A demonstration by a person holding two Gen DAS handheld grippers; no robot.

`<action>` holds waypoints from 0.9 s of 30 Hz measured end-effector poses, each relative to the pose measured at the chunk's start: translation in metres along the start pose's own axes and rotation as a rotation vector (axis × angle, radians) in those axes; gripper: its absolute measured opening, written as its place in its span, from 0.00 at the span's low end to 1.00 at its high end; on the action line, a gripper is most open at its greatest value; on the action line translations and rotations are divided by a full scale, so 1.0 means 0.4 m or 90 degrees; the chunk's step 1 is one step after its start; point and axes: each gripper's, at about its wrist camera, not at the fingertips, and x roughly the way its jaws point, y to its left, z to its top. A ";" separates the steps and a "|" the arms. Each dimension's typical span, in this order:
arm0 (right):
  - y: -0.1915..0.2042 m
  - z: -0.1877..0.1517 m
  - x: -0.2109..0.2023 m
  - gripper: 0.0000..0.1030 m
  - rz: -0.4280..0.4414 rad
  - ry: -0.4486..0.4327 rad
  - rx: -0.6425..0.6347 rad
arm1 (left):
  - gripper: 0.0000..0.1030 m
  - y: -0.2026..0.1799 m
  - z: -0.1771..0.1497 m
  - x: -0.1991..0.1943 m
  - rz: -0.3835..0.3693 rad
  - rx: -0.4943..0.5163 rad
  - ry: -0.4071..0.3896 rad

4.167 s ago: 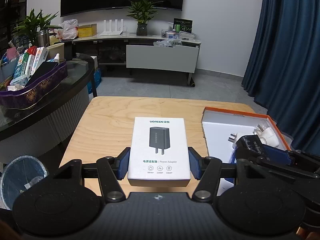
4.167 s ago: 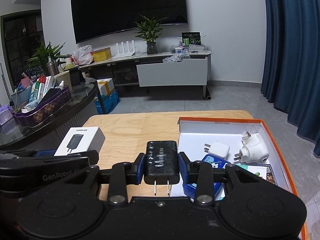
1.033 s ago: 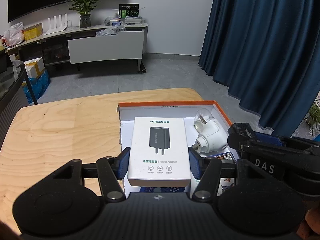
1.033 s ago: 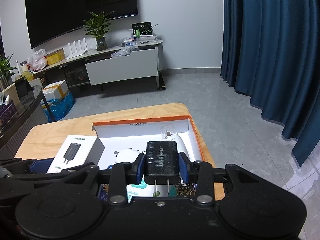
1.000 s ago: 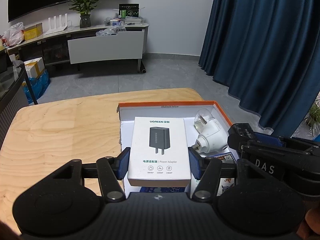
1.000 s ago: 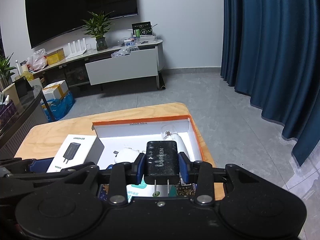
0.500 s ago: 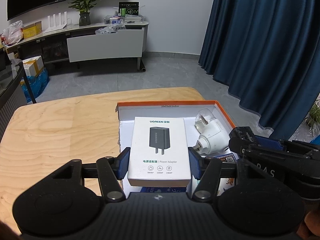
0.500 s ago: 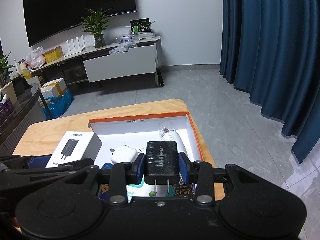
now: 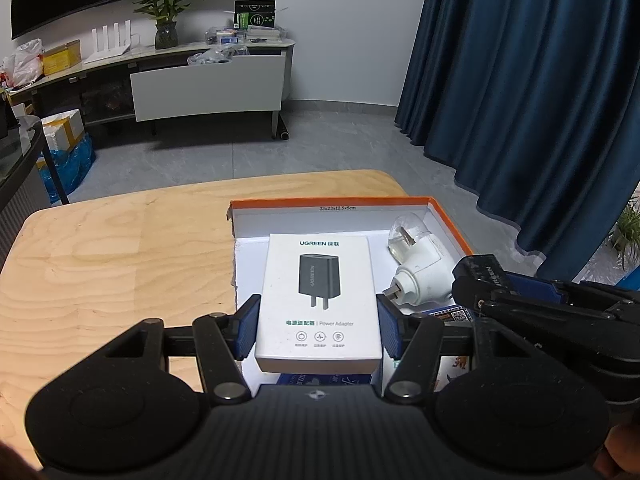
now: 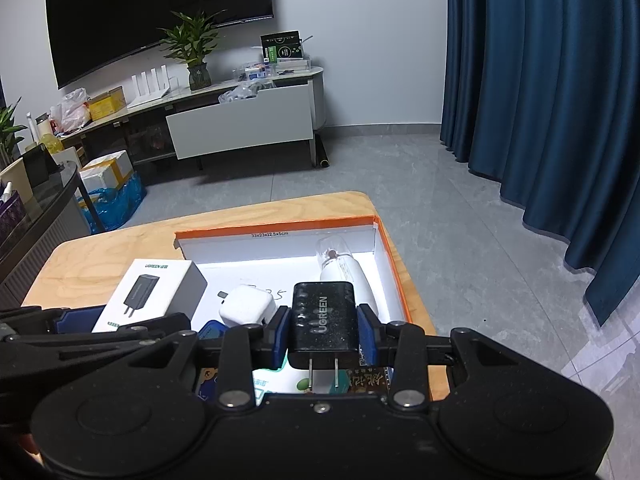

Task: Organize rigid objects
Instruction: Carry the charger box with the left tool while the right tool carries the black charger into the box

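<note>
Left gripper [image 9: 318, 326]: both blue pads are pressed against the long sides of the white adapter carton [image 9: 319, 298], which is clamped and carried clear of any surface. Its long axis runs from 6 to 12 o'clock, straight ahead along the fingers, printed face up.

Right gripper [image 10: 323, 334]: closed firmly on the black charger [image 10: 323, 322], prongs pointing back to 6 o'clock toward the camera, body axis again 6 to 12.

Receptacle: the orange-rimmed tray [image 9: 332, 201] sits on the wooden table [image 9: 116, 256] toward its right end. In the left wrist view the carton hangs directly over the tray's left half, the tray's far wall at 12 o'clock beyond the carton's far edge. Already inside are a white round plug [image 9: 420, 276] at 2 o'clock of the carton, a small white cube charger [image 10: 247, 306] and printed cards on the floor (only partly visible under the tools).

Judgement: the deciding relation is vertical. The carton lies above open white floor at the tray's left wall, its long axis square to the far wall, so a straight descent should seat it. The left hand appears better placed to go first. The right gripper's charger hangs over the near right portion, with the round plug at 12 o'clock just beyond it; clearance there looks tighter, and contact with that plug is the risk.
</note>
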 end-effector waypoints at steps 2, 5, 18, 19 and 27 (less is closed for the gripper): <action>0.000 0.000 0.000 0.43 0.000 0.000 -0.001 | 0.58 -0.001 0.000 0.001 -0.001 0.000 0.001; 0.000 0.001 0.000 0.43 0.000 0.001 0.000 | 0.58 -0.001 -0.001 0.002 -0.002 0.000 0.001; 0.001 -0.009 0.010 0.43 -0.002 0.003 -0.004 | 0.58 -0.003 0.000 0.011 -0.004 0.001 0.003; 0.001 -0.010 0.010 0.43 -0.002 0.004 -0.003 | 0.58 -0.001 0.000 0.010 -0.004 0.001 0.003; -0.002 -0.020 0.017 0.43 -0.005 0.007 -0.003 | 0.58 0.000 0.001 0.019 -0.005 0.002 0.007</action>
